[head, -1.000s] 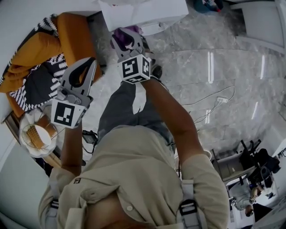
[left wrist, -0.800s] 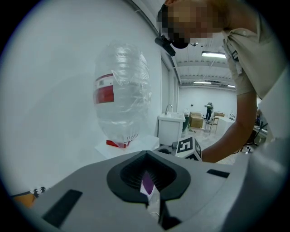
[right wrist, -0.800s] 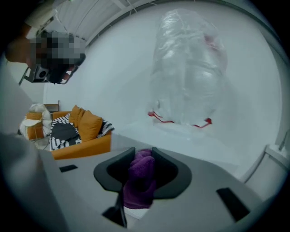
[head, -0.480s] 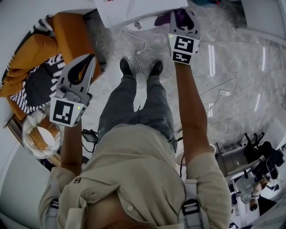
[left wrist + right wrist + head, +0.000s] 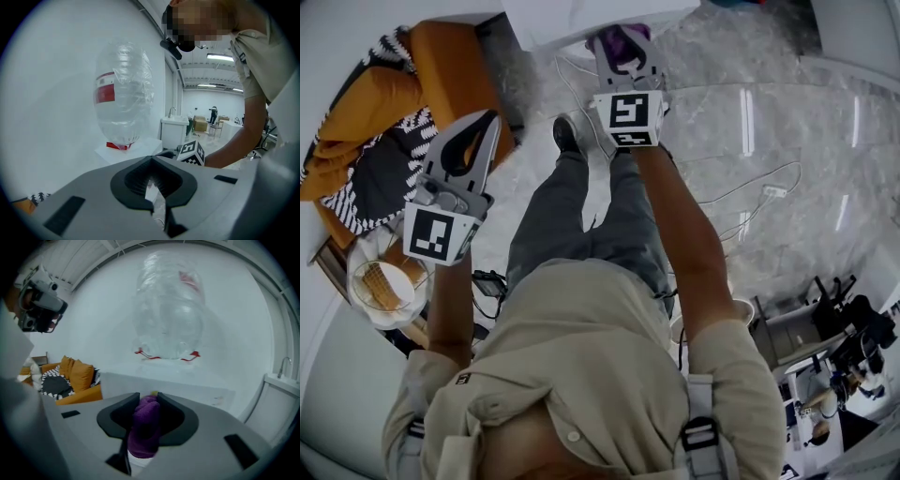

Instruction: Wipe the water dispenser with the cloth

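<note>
The white water dispenser stands at the top of the head view, right in front of the person's feet. Its clear bottle with a red label sits upside down on top and also shows in the left gripper view, as the bottle. My right gripper is shut on a purple cloth and holds it against the dispenser's front. The cloth bulges between the jaws of my right gripper. My left gripper hangs to the left, away from the dispenser. In its own view, the left gripper is shut on nothing.
An orange sofa with striped cushions lies to the left. A small round table stands below it. White cables trail over the marble floor at right. The person's shoe is near the dispenser's base. A white cabinet stands beyond.
The right gripper swung right along the dispenser's front with the cloth, then came back left toward the middle. The left gripper stayed where it was.
</note>
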Demonstrator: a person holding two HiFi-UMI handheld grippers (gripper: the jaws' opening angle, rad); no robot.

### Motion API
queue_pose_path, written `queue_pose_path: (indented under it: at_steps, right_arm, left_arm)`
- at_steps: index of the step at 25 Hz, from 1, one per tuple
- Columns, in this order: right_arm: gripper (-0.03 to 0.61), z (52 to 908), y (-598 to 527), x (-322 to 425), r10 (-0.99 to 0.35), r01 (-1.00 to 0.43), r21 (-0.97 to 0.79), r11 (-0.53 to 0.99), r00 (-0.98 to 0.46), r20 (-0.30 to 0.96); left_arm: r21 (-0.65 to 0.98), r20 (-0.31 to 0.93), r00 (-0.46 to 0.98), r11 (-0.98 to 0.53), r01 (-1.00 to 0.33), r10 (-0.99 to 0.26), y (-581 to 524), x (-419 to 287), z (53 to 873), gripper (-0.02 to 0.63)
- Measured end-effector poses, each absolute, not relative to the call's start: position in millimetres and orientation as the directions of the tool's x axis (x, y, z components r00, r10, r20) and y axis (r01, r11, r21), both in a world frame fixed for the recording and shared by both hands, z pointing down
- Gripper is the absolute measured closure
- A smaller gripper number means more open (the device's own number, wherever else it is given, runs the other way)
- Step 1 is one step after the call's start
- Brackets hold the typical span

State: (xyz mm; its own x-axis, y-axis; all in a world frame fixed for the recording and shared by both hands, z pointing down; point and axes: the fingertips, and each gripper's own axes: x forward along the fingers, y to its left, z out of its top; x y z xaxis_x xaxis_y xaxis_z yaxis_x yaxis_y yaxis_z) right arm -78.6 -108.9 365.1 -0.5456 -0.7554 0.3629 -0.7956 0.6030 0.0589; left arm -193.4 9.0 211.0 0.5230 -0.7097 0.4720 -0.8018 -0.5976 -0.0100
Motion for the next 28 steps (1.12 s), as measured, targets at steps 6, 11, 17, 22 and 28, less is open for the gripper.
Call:
queue_pose_path:
  at_steps: [6, 11, 17, 22, 28]
  right_arm:
    - [0.45, 368, -60, -181, -0.606, -0.625, 0.076, 0.777, -0.709, 0.362]
    - [0.451, 389, -64, -166, -0.62, -0.641, 0.101, 0.761, -0.671, 0.408]
    - [0.457, 399, -95, -90, -0.688, -0.673, 0.223, 0.705, -0.575, 0.442]
    - [0.459, 400, -110, -58, -0.731, -0.705, 0.263, 0.658, -0.515, 0.448]
    - [0.459, 391, -128, -14, -0.827, -0.895, 0.068, 0.44, -0.374, 0.42]
  left_arm:
    - [-0.012, 0.484, 0.518, -0.598, -0.802, -0.705, 17, -201, 218, 0.597]
    - [-0.005, 0.439, 0.516, -0.576, -0.817, -0.736, 13, -202, 211, 0.597]
    - [0.002, 0.441, 0.524, -0.583, -0.813, -0.729, 17, -198, 214, 0.597]
    - [0.004, 0.441, 0.532, -0.591, -0.806, -0.723, 18, -194, 214, 0.597]
    - [0.008, 0.44, 0.528, -0.585, -0.811, -0.726, 20, -200, 215, 0.597]
